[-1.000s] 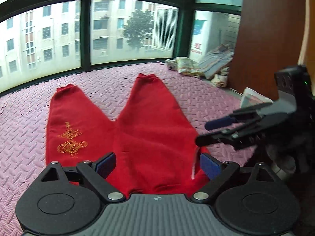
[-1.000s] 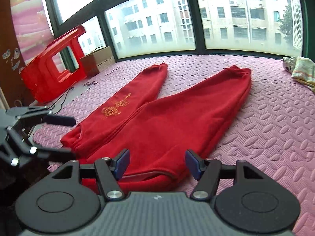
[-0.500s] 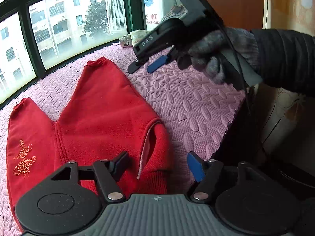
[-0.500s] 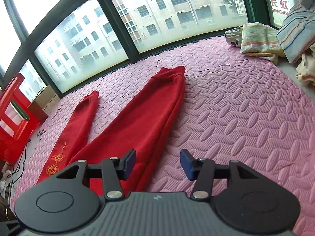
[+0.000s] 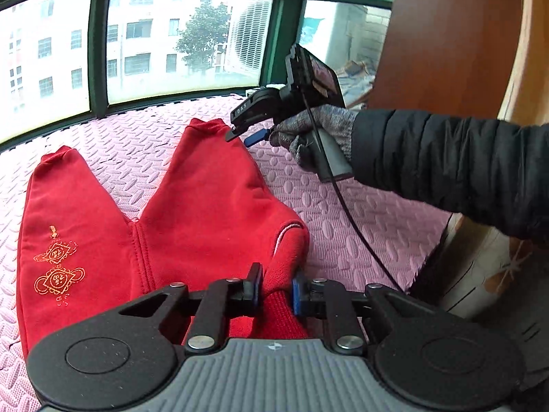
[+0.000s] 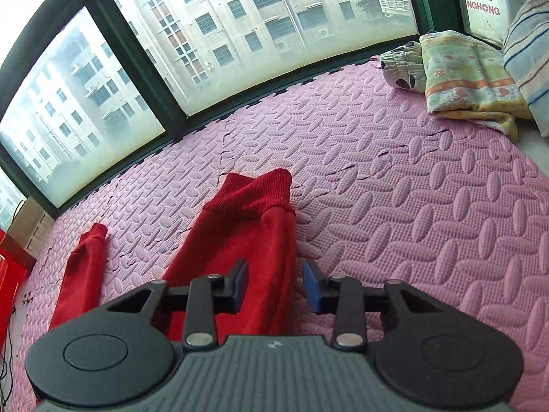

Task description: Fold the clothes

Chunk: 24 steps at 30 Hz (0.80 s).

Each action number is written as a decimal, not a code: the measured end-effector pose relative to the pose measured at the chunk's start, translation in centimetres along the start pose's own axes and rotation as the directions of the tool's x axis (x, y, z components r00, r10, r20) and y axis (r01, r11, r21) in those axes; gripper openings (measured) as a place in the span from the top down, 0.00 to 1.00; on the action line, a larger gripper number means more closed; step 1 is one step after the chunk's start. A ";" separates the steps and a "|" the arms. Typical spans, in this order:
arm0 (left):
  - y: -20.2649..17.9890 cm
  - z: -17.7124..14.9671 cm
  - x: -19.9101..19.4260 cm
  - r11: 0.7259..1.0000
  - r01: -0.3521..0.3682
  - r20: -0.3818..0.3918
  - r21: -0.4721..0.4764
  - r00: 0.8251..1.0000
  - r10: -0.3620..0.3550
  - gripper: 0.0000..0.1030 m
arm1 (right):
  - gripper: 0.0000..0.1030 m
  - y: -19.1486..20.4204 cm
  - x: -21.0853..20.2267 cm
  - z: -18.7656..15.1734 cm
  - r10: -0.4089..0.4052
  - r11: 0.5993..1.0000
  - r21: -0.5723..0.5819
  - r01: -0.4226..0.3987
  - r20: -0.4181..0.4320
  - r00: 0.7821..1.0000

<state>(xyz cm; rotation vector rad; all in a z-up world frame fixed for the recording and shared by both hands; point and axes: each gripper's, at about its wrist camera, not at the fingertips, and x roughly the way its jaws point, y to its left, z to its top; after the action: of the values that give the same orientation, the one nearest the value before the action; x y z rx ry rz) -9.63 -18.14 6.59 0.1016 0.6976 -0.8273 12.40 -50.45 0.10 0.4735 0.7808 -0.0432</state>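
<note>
Red ribbed waistband of the pants (image 5: 192, 213) sits pinched btwn the blue pads (image 5: 255, 286) of the left gripper (image 5: 276, 292) at 6 o'clock in the left wrist view; fingers pressed onto the cloth at the pants' right hip corner, which is bunched up a bit. Rest of the pants lies flat on the pink foam mat (image 5: 343, 213), legs splayed in a V toward 12 o'clock. Gold embroidery (image 5: 56, 267) at 9 o'clock on the left leg. Farther out, approx 1 o'clock, a gloved hand (image 5: 315, 134) w/ dark padded sleeve (image 5: 446, 168) holds the right gripper (image 5: 240, 137) over the right leg's cuff; its tips are near the cuff, contact unclear from here. Cable (image 5: 357, 226) hangs from its handle down across the mat.

Right wrist view: right gripper (image 6: 274, 285) at 6 o'clock, fingers spread apart w/ a gap, straddling the right edge of the right leg; cannot tell if the pads touch the cloth. Ribbed cuff (image 6: 254, 192) ahead at 12 o'clock, lying on the mat (image 6: 411, 206). Other leg's cuff (image 6: 94, 233) at 9 o'clock, well apart. Far at 1–2 o'clock, folded cloths (image 6: 463, 72) piled at the mat's edge beside the window (image 6: 240, 34), w/ apartment blocks outside.
</note>
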 end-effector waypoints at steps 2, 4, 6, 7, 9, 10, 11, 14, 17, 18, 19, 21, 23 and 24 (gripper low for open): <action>0.9 0.4 -0.6 0.999 0.013 0.019 -0.040 1.000 -0.012 0.83 | 0.77 0.2 0.8 0.3 -0.012 1.000 0.009 0.013 -0.008 1.000; 1.7 0.5 -1.0 0.997 0.026 0.036 -0.073 0.999 -0.024 0.83 | 0.88 0.5 1.1 0.4 -0.040 0.999 0.000 0.040 -0.004 0.999; 2.5 0.6 -1.4 0.994 0.040 0.051 -0.106 0.998 -0.035 0.83 | 0.90 0.9 1.2 0.5 -0.064 0.998 -0.007 0.064 0.003 0.998; 2.9 0.6 -1.6 0.992 0.044 0.060 -0.118 0.998 -0.037 0.83 | 0.91 1.2 1.1 0.8 -0.067 0.998 -0.007 0.067 0.011 0.998; 3.6 0.4 -2.1 0.988 0.052 0.079 -0.145 0.996 -0.041 0.84 | 0.91 2.1 0.7 1.4 -0.068 0.998 -0.016 0.068 0.029 0.997; 4.0 0.3 -2.5 0.985 0.057 0.092 -0.161 0.995 -0.042 0.84 | 0.92 2.7 0.5 1.7 -0.065 0.998 -0.024 0.065 0.038 0.997; 4.4 0.2 -2.9 0.982 0.061 0.105 -0.176 0.994 -0.043 0.84 | 0.92 3.5 0.3 2.0 -0.058 0.998 -0.035 0.060 0.044 0.997; 5.8 -0.2 -4.3 0.971 0.064 0.143 -0.230 0.989 -0.032 0.85 | 0.92 6.5 -0.2 3.3 -0.037 0.996 -0.077 0.042 0.063 0.997; 7.2 -0.9 -5.7 0.954 0.062 0.181 -0.294 0.983 -0.008 0.85 | 0.92 10.1 -0.2 4.3 -0.005 0.992 -0.125 0.015 0.080 0.997; 7.6 -1.2 -6.1 0.948 0.059 0.193 -0.311 0.981 0.002 0.85 | 0.92 11.5 0.0 4.4 0.004 0.990 -0.143 0.008 0.084 0.996; 8.0 -1.4 -6.6 0.943 0.056 0.204 -0.329 0.979 0.013 0.85 | 0.92 12.9 0.3 4.4 0.012 0.987 -0.159 0.001 0.084 0.996; 8.8 -2.0 -7.6 0.930 0.051 0.227 -0.364 0.973 0.035 0.85 | 0.92 15.7 1.1 4.2 0.028 0.981 -0.191 -0.011 0.084 0.996; 9.6 -2.6 -8.5 0.915 0.042 0.244 -0.400 0.968 0.062 0.85 | 0.92 18.5 1.9 4.1 0.043 0.974 -0.223 -0.023 0.084 0.996; 9.9 -2.9 -8.9 0.908 0.039 0.250 -0.418 0.965 0.074 0.86 | 0.92 19.9 2.2 4.1 0.051 0.971 -0.239 -0.029 0.083 0.995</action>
<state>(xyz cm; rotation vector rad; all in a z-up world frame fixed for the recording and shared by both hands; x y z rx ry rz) -8.35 -4.60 7.94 -0.3861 0.6089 -0.6413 20.89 -34.10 8.89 0.2575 0.6783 0.0662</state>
